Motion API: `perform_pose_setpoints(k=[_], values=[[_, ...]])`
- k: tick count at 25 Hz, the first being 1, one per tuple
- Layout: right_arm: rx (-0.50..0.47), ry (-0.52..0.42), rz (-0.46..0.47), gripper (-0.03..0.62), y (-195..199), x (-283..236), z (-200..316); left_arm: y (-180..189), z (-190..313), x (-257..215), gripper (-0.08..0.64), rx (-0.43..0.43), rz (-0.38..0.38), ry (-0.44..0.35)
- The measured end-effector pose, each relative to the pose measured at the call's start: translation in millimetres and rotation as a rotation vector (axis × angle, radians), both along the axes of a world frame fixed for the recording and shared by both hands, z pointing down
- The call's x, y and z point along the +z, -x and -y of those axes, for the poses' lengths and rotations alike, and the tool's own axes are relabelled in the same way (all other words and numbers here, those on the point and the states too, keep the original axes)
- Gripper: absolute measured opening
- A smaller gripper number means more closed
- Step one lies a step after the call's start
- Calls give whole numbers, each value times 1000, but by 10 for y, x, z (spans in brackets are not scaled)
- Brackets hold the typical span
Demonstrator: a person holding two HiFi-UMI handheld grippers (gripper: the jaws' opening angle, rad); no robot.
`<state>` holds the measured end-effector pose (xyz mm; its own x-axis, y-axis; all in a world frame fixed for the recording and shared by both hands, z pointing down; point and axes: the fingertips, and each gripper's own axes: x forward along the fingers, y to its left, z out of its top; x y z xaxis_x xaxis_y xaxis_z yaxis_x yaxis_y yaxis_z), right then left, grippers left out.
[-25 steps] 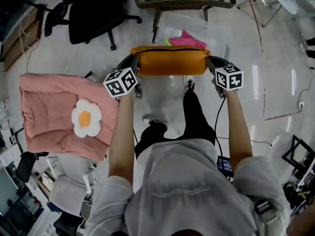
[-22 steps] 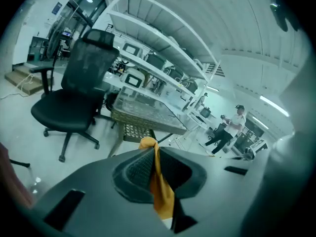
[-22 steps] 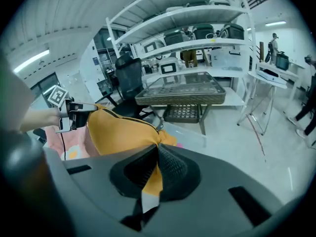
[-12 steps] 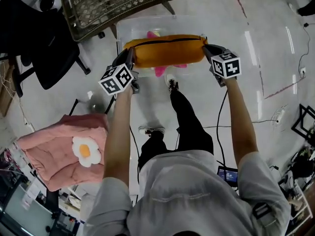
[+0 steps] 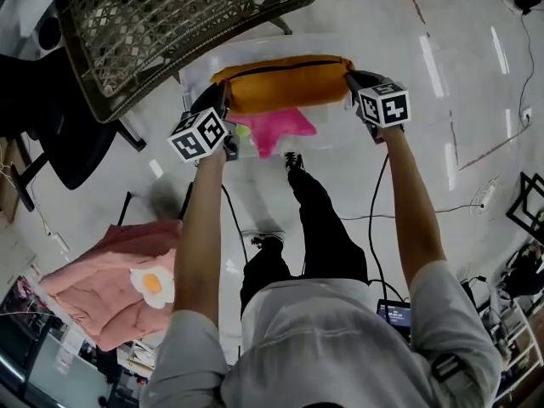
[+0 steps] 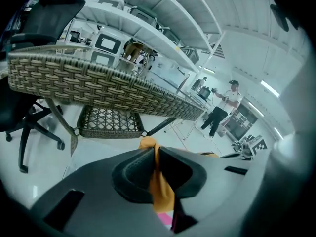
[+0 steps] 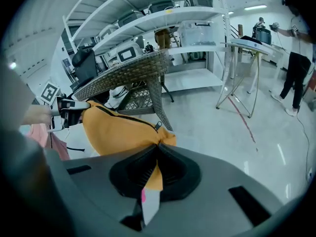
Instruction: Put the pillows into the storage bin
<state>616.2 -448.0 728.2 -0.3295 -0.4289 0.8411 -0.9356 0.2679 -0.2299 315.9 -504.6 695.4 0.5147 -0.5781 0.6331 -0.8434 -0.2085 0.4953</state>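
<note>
An orange pillow (image 5: 285, 83) with a black zip hangs stretched between both grippers, above a clear plastic storage bin (image 5: 425, 66) on the floor. My left gripper (image 5: 223, 113) is shut on its left corner (image 6: 157, 179). My right gripper (image 5: 353, 83) is shut on the right corner (image 7: 155, 162), and the pillow's body (image 7: 116, 130) spreads to the left in the right gripper view. A pink star-shaped pillow (image 5: 276, 130) lies inside the bin under the orange one. A pink quilted pillow (image 5: 106, 291) with a fried-egg cushion (image 5: 155, 286) lies at the lower left.
A wicker chair (image 5: 161, 24) stands right behind the bin on the left; it fills the left gripper view as a wicker chair (image 6: 89, 83). A black office chair (image 5: 42, 117) is at far left. Shelving (image 7: 163, 28) and a folding stand (image 7: 247, 73) stand beyond. My legs (image 5: 314, 219) are below the bin.
The orange pillow has been carried forward from in front of the bin to over it. The wicker chair and bin have come nearer; the pink quilted pillow has slid toward the lower left.
</note>
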Motion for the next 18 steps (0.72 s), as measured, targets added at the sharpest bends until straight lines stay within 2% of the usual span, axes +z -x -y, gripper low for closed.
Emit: perform_pose_setpoints(k=[8,9,10,12,18], values=[[19,2,-23,35,-202,271,311,-152,357,207,78,-7,-10,-16],[22,6,-35,39,-222,304,326,-158,365,237,102,1,-2,-11],[26,12,-50,50,-245,338,334,-176,358,271,154,18,5,-1],[37,23,-73,86,-285,382,347,-228,320,317,298,56,13,21],[59,6,-67,87,-237,265,369,-181,166,298,298,92,42,36]])
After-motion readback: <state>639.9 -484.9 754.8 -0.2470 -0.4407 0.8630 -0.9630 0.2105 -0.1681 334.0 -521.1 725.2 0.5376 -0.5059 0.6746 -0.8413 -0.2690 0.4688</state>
